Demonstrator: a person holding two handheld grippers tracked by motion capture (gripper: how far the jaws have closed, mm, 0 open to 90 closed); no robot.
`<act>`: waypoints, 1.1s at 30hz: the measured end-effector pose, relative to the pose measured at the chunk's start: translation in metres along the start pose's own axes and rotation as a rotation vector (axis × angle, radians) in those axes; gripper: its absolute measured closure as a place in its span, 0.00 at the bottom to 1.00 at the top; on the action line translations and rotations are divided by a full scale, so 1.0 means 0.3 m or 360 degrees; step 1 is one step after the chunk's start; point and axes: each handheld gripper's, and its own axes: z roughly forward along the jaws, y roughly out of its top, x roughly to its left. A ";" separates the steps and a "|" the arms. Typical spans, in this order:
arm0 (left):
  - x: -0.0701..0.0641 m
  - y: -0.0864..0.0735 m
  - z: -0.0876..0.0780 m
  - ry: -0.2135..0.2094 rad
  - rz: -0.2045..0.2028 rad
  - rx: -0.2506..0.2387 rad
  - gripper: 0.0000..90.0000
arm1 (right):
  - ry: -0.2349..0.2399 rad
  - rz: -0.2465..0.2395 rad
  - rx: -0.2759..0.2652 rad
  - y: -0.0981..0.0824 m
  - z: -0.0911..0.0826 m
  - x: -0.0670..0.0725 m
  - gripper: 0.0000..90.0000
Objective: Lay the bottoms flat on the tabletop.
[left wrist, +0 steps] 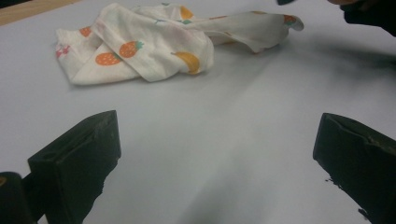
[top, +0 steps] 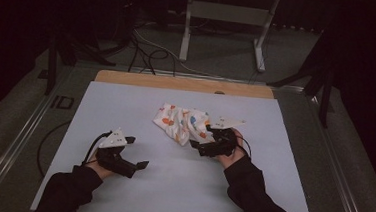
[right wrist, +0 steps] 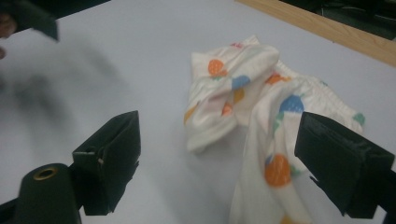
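Seen from the high view, a white sheet (top: 140,112) covers the table (top: 177,82), whose wooden edge shows along the top of the sheet. A crumpled cloth (top: 181,122), white with orange, blue and green fruit prints, lies on the sheet just right of the frame's centre. Your left gripper (top: 136,153) sits in the lower left of the frame, well apart from the cloth, with its jaws spread and nothing between them. In the left gripper view, your left gripper (left wrist: 215,154) has its two black jaws wide apart at the bottom corners, over bare sheet (left wrist: 224,116), and the cloth (left wrist: 154,39) lies across the top of the frame. Your right gripper (top: 199,146) lies just right of centre in the high view, touching or just beside the cloth's lower right edge; your hand (top: 229,150) holds it from below. In the right gripper view, your right gripper (right wrist: 217,158) has its jaws spread, and a hanging fold of the cloth (right wrist: 252,116) runs down between them, nearer the right jaw; whether that jaw touches the fabric cannot be told.
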 end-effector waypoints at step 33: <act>0.173 0.207 0.299 0.0203 -0.0081 0.0145 0.32 | -0.0075 0.0026 -0.0055 -0.204 -0.248 0.094 0.17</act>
